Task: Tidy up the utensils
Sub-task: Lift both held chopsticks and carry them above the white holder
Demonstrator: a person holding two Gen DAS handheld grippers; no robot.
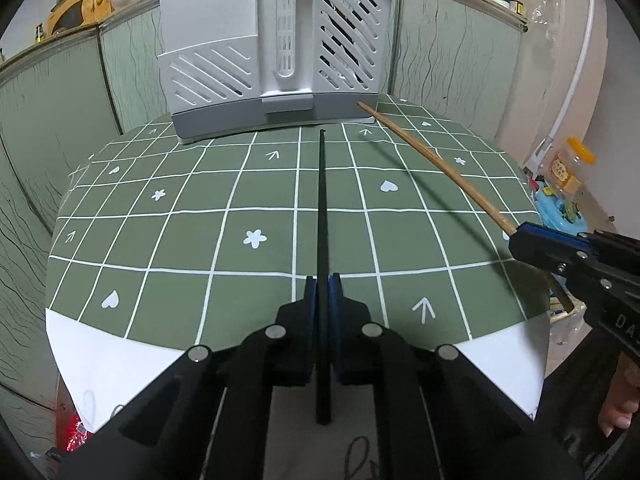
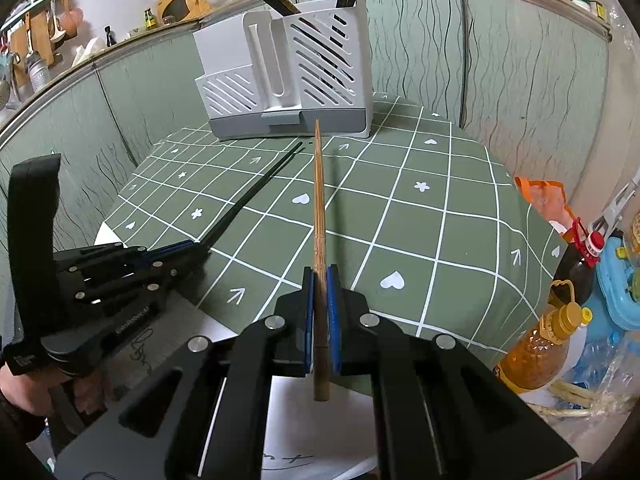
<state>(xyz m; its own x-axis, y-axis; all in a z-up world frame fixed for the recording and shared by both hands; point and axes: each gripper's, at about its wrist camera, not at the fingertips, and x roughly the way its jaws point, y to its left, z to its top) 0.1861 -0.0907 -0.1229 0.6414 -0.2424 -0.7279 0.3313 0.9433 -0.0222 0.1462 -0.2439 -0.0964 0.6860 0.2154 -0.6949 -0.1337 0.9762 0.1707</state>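
My left gripper is shut on a black chopstick, which points straight ahead toward the white utensil holder at the table's far edge. The right gripper is shut on a brown wooden chopstick aimed at the same holder. In the left wrist view the right gripper enters from the right with the wooden chopstick slanting toward the holder's base. Seen from the right wrist, the left gripper sits at the left with the black chopstick. Dark utensils stand in the holder's right compartment.
A green grid tablecloth covers the round table, with white paper at its near edge. Green patterned panels stand behind. Oil bottles and a blue plastic item sit right of the table. A person's hand holds the left gripper.
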